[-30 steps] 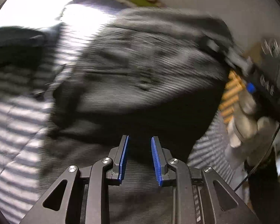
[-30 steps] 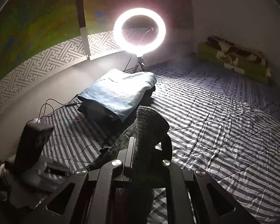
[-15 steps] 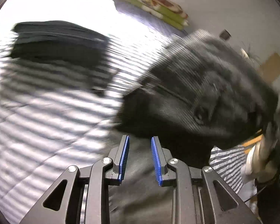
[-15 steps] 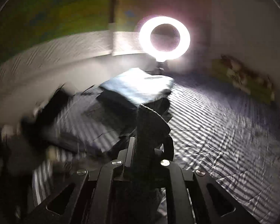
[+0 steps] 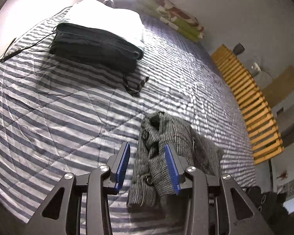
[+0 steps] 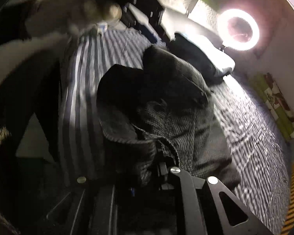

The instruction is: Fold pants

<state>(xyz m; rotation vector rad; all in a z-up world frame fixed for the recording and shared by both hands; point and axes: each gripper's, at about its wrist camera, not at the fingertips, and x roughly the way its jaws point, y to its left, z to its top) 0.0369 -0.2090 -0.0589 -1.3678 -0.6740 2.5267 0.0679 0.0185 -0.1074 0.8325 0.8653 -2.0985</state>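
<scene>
Left claw (image 5: 147,166): stood open, blue pads either side of the bunched grey pinstriped buttoned pants (image 5: 162,152), likely ready to pinch the waistband.
Right claw (image 6: 147,176): fingers buried under dark cloth; grip state could not be told.
Pants position: crumpled on the blue-and-white striped quilted bed (image 5: 49,117), near its front edge.
Open room: bare quilt lay between the pants and the stack of folded dark and pale garments (image 5: 96,39), which was well apart.

No readable text, label, brand or number appears in either wrist view. Fabrics, bedding and walls carry only patterns, and the right view is blurred.
</scene>
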